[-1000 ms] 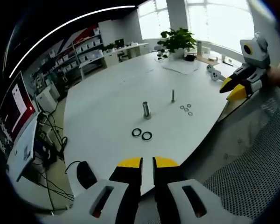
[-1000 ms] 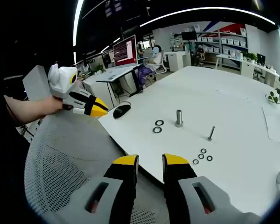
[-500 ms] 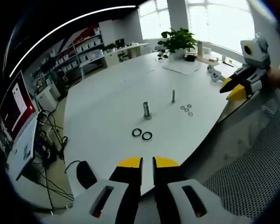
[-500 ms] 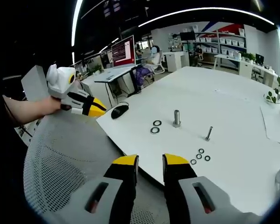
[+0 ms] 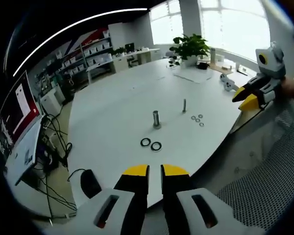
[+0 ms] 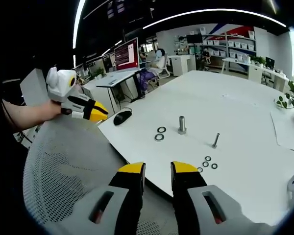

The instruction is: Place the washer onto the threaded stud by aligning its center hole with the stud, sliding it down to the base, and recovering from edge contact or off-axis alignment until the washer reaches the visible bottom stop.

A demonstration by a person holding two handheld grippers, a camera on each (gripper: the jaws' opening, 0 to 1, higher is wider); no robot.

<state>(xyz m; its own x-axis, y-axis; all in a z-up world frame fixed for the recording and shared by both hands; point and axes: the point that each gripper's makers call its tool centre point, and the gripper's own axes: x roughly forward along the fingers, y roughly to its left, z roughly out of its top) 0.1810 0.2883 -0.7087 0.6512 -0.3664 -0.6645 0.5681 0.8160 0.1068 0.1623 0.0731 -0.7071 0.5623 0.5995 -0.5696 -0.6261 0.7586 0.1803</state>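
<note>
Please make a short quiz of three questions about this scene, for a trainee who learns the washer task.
1. True or false: a washer already sits on the thin threaded stud.
2. How many large dark washers lie beside the thick stud? A) one B) two C) four
3. Fill in: the small washers lie on the white ____, near the thin stud.

Key
1. False: the stud stands bare, and the washers lie flat on the surface.
2. B
3. table. The left gripper and the right gripper both hang above the mesh chair, with nothing between the jaws.
</note>
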